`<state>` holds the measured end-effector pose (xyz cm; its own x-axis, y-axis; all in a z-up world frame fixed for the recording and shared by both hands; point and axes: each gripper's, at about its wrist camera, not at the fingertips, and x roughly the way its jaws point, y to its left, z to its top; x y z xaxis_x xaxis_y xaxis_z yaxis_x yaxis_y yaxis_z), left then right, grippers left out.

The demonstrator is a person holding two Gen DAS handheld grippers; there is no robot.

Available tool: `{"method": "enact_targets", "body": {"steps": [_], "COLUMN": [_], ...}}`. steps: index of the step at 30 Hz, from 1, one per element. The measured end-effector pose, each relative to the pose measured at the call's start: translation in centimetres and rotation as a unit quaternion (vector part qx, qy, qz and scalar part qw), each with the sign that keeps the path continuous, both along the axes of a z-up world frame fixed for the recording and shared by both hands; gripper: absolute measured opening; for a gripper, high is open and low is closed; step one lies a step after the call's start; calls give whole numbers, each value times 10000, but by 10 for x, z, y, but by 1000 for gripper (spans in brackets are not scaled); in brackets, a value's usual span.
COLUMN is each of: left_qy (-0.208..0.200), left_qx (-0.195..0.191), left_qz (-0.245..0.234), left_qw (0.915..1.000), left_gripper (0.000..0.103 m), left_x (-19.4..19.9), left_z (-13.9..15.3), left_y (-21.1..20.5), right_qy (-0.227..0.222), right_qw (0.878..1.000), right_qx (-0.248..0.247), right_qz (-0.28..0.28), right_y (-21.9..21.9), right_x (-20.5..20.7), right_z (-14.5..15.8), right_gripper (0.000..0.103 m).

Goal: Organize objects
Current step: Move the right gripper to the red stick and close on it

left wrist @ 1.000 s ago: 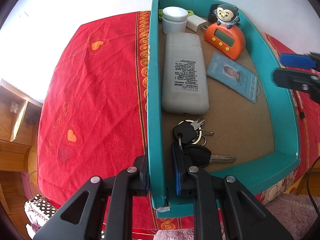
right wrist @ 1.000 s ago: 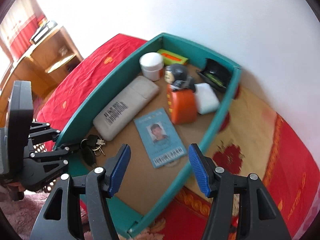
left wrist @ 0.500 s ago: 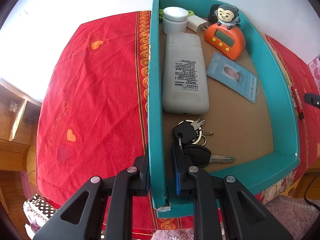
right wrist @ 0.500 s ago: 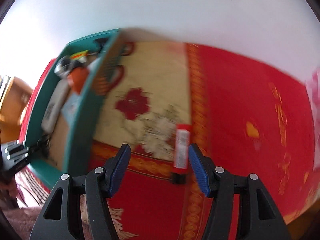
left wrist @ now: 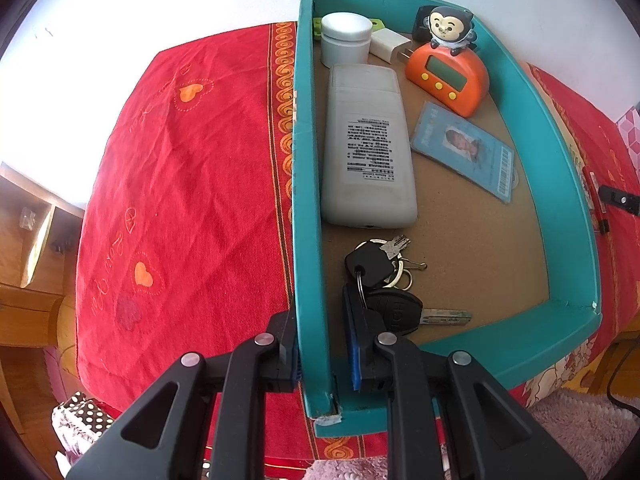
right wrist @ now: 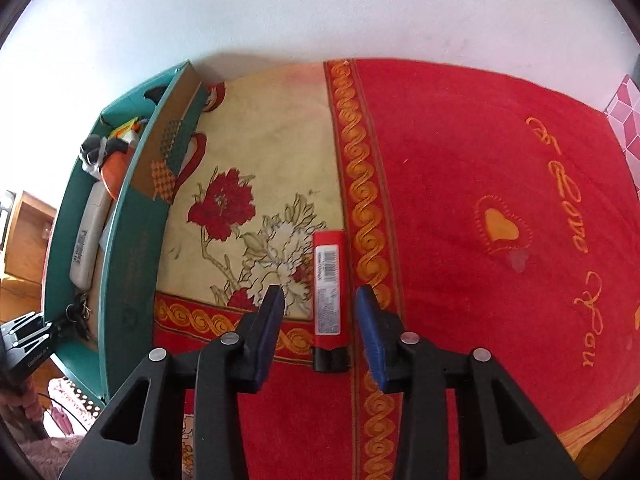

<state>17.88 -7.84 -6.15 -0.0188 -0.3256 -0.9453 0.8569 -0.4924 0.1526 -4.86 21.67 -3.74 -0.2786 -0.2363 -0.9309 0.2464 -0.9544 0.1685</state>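
Box sits on the tablecloth; inside, remote lies along its left wall, keys in front of it, jar and charger behind. Clock at back right, ID card right of remote. Marker lies on the cloth right of the box, apart from it.

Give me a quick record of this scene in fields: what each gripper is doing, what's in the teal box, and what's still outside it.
left gripper: shut on the teal box's near left wall
right gripper: open, fingers either side of the red tube, not touching it
in box: white remote, ID card, orange clock, white jar, charger plug, keys
outside box: red tube, lying flat on the patterned cloth
tube cap: black end toward the gripper
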Motion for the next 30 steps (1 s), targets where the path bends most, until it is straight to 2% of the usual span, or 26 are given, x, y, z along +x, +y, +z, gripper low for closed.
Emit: {"method": "enact_targets", "body": {"steps": [4,7,9,11,13,19,30], "left_qy": [-15,27,46,41,8,2,53], "left_qx": [-16,-7,2,-3,-32,-45,-43], "left_qz": [9,46,72,95,273,316,407], "left_qw": [10000,10000,10000,9999,9996,9995,9991], "left_gripper": [15,15,15,15,15,15,15], "left_x": [0,2,2,2,2,3,4], "left_z": [0,0,0,1,1,0,0], "left_y": [1,0,-1,-1,-1,-2,-2], "right_qy": [85,14,-80,-127,-137,-104,2], "right_qw": [9996,9988,9984,9986,9994,9999,9989], "right_qx": [-88,-30,-180,-242,-155,117,463], "right_qz": [-266,-479,-538,-445,-268,-14,12], "right_y": [26,40,42,35,22,-4,-17], "right_x": [-5,-7,-6,-3,-1,0,1], "right_z": [10,9,7,5,1,-9,-14], "right_gripper": [40,40,40,40,40,40,40]}}
